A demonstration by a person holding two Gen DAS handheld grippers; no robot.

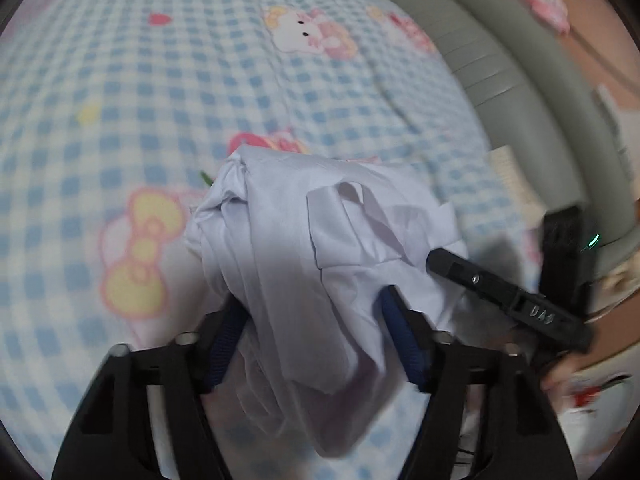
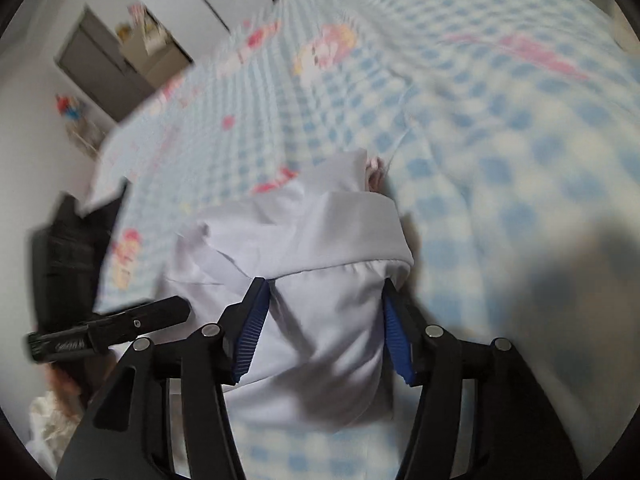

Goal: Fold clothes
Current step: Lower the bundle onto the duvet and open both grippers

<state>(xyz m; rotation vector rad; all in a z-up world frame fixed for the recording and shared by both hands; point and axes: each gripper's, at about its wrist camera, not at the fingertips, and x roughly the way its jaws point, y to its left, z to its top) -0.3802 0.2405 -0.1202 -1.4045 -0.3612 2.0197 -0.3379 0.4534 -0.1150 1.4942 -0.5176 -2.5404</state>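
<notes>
Each gripper, left gripper [image 1: 316, 322] and right gripper [image 2: 326, 316], comprises black angular linkage arms, silver pivot pins and ribbed blue finger pads [image 2: 250, 334].

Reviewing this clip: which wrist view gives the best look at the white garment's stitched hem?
The right wrist view. The white garment's stitched hem runs sharp across the frame just beyond the right gripper. In the left wrist view the garment shows only as a crumpled bundle of folds, with no hem traceable.
</notes>
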